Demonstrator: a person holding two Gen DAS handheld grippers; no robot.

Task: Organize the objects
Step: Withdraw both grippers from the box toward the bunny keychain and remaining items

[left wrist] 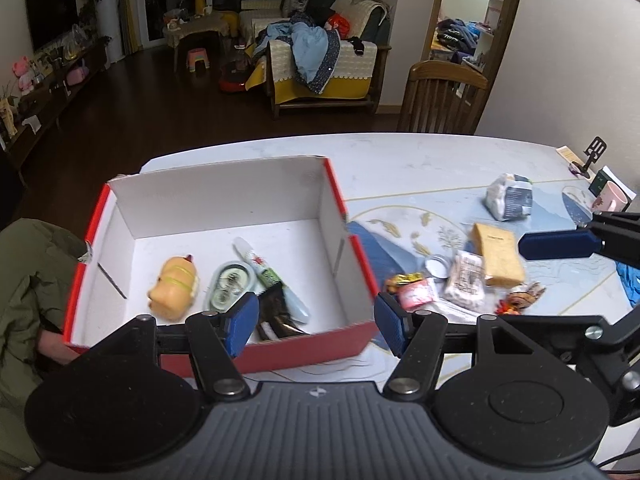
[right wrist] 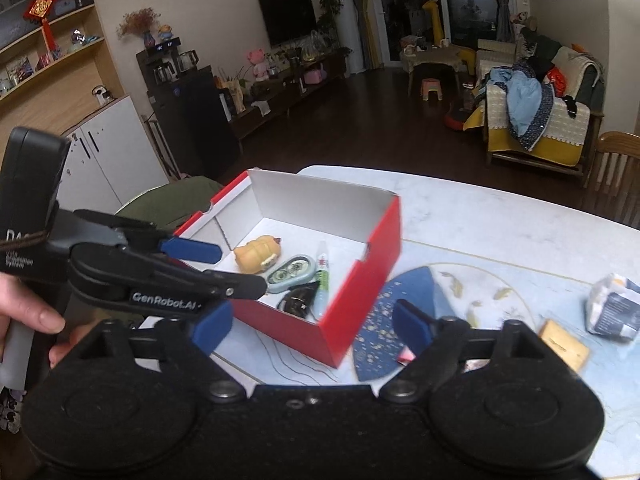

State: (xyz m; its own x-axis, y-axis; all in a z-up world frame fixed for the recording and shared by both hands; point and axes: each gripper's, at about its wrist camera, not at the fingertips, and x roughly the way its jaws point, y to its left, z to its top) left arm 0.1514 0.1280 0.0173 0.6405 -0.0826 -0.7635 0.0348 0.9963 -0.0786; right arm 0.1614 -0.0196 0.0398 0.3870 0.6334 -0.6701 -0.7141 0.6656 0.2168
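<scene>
**Red box part-filled, loose items on tabletop, both tools empty**

Box [left wrist: 224, 208], red outside and white inside, stands open at the left of the tabletop [left wrist: 420, 156]. Inside, left to right: yellow plush toy [left wrist: 174, 288], pale green oval case [left wrist: 231, 282], white tube [left wrist: 256, 258], dark brown item [left wrist: 276, 316] at the near wall. Left tool [left wrist: 314, 322] hangs over the box's near right corner, fingers spread apart, nothing between them. Right of the box, loose on the patterned mat: pink packet [left wrist: 416, 294], round tin lid [left wrist: 437, 266], clear wrapped packet [left wrist: 466, 282], tan flat box [left wrist: 498, 254], white-and-dark bag [left wrist: 510, 196] farther back. Pink mug [left wrist: 610, 198] sits at the far right edge. Right tool [right wrist: 312, 326], seen from its own camera, hovers before the box, fingers wide apart and empty.
</scene>
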